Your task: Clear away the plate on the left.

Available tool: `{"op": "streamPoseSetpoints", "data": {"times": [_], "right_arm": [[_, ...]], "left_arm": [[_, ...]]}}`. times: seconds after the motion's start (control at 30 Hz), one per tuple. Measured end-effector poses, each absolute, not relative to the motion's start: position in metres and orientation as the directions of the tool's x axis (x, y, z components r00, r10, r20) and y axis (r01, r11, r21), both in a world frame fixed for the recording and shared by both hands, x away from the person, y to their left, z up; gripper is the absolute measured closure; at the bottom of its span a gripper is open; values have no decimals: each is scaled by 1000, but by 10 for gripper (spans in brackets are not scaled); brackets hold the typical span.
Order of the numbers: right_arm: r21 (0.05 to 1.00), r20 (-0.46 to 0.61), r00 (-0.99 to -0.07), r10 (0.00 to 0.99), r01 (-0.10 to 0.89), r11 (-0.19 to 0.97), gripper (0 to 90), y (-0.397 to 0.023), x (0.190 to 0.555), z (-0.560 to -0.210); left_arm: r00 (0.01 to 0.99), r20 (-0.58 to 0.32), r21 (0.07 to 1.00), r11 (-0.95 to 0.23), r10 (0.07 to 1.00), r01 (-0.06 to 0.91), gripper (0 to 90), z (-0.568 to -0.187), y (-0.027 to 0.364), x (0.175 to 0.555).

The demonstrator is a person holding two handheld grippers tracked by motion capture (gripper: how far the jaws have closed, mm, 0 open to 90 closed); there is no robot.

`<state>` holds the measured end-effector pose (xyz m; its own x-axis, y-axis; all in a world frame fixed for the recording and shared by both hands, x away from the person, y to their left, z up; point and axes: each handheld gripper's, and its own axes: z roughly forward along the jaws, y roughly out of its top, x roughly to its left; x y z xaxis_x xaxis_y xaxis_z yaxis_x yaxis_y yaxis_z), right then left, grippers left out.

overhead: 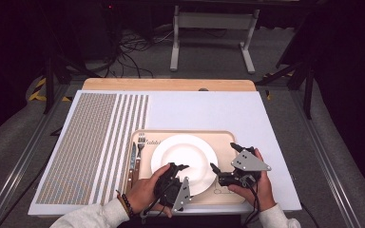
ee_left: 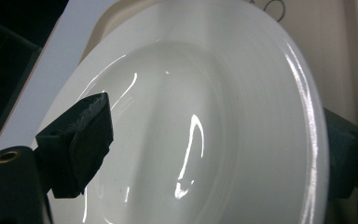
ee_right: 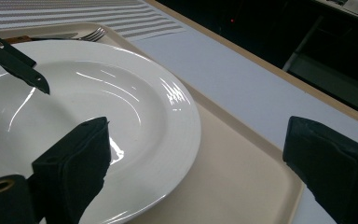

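Cutlery, fork (overhead: 141,142) beside the plate (overhead: 184,161), I see lengthwise pointing away in the high view; left gripper (overhead: 179,167) open astride the rim, right gripper (overhead: 222,159) open

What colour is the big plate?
White and shiny; the plate shows best in the right gripper view.

Only print: pale cursive wordmark on beige tray (overhead: 228,138), top-left corner, just above fork (overhead: 141,142) left of white plate (overhead: 184,161). Too small and blurred to read. No other text, numbers or signs legible.
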<state>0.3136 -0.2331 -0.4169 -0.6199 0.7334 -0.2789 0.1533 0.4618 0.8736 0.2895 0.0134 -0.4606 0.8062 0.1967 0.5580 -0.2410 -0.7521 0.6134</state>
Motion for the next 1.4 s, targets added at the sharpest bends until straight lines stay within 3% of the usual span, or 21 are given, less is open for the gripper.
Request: {"op": "streamPoseSetpoints", "data": {"times": [0.33, 1.07, 1.4], "right_arm": [[869, -281, -627, 727, 156, 470, 84, -230, 315, -418], [872, -283, -625, 728, 148, 466, 84, -230, 314, -418], [873, -280, -627, 727, 148, 464, 84, -231, 313, -417]], "left_arm": [[792, 577, 599, -763, 201, -242, 119, -458, 11, 286], [886, 402, 751, -637, 231, -175, 142, -445, 19, 287], [896, 376, 785, -594, 236, -173, 128, -432, 31, 287]]}}
